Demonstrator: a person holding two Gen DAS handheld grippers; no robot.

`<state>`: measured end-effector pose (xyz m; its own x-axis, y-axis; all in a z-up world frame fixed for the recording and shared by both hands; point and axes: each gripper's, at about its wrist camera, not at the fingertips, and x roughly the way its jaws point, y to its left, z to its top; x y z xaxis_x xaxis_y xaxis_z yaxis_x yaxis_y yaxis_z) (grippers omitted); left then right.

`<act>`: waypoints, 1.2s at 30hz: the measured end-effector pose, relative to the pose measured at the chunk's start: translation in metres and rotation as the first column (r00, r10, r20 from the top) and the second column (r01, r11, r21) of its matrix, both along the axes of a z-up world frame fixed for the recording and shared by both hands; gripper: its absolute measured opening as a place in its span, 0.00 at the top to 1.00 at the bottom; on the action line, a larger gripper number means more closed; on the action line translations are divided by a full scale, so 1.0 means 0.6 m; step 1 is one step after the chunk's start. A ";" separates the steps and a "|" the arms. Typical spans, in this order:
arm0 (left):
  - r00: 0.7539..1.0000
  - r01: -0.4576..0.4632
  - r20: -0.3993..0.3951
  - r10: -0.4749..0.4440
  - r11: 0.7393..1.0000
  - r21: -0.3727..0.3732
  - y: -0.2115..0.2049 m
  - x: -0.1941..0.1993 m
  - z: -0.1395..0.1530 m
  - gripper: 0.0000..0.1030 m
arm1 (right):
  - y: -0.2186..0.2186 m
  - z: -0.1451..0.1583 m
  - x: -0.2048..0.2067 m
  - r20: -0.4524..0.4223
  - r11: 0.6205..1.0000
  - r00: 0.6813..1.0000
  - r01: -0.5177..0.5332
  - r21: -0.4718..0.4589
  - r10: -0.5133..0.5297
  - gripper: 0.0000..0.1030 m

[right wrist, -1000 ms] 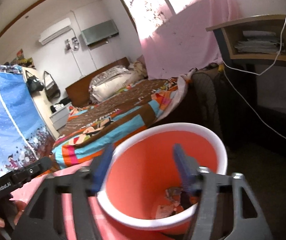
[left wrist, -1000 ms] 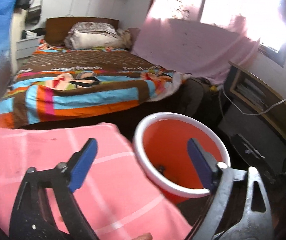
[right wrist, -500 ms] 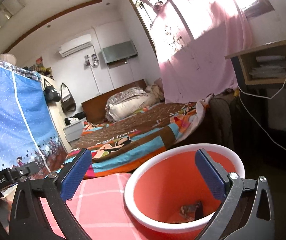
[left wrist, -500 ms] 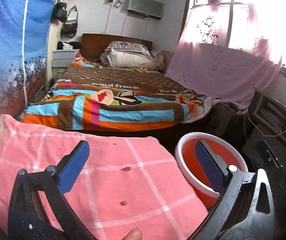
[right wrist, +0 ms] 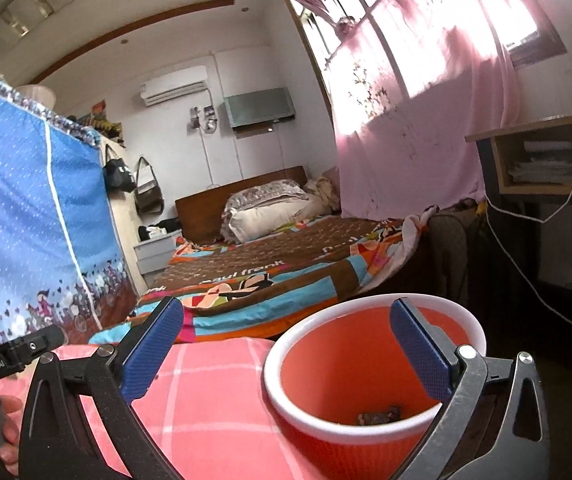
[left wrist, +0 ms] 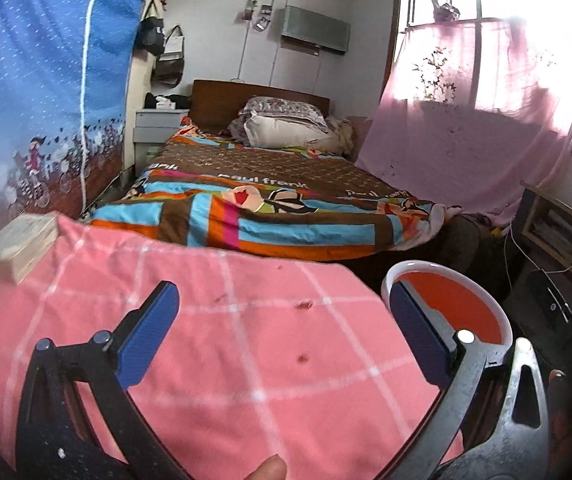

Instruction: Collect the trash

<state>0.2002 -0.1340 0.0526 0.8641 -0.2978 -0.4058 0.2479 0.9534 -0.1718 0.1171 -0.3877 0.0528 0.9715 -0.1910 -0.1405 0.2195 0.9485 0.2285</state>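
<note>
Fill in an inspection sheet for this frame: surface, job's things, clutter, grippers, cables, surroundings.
Surface: pink checked cloth, small dark crumbs on it.
Job's things: red bin beside the cloth, scraps at its bottom.
Clutter: book on the cloth's far left corner.
Grippers: left gripper and right gripper open, empty.
Cables: white cable hanging from the shelf.
Surroundings: bed, pink curtain, blue wardrobe cover.
</note>
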 end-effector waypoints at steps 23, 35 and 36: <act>0.985 -0.132 0.110 0.130 0.991 0.019 0.123 -0.166 -0.034 0.00 | 0.116 -0.016 -0.125 0.087 0.977 0.988 -0.112 -0.184 0.129 0.00; 0.975 -0.208 0.075 0.207 0.978 0.003 0.183 -0.211 -0.076 0.00 | 0.152 -0.039 -0.156 0.075 0.969 0.982 -0.154 -0.192 0.171 0.00; 0.975 -0.211 0.078 0.210 0.977 0.008 0.185 -0.214 -0.077 0.00 | 0.155 -0.041 -0.158 0.073 0.968 0.981 -0.163 -0.191 0.180 0.00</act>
<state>0.0719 -0.0229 0.0062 0.9352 -0.0997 -0.3399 0.0530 0.9882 -0.1440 0.0222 -0.2947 0.0284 0.9989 -0.0348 -0.0305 0.0365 0.9976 0.0588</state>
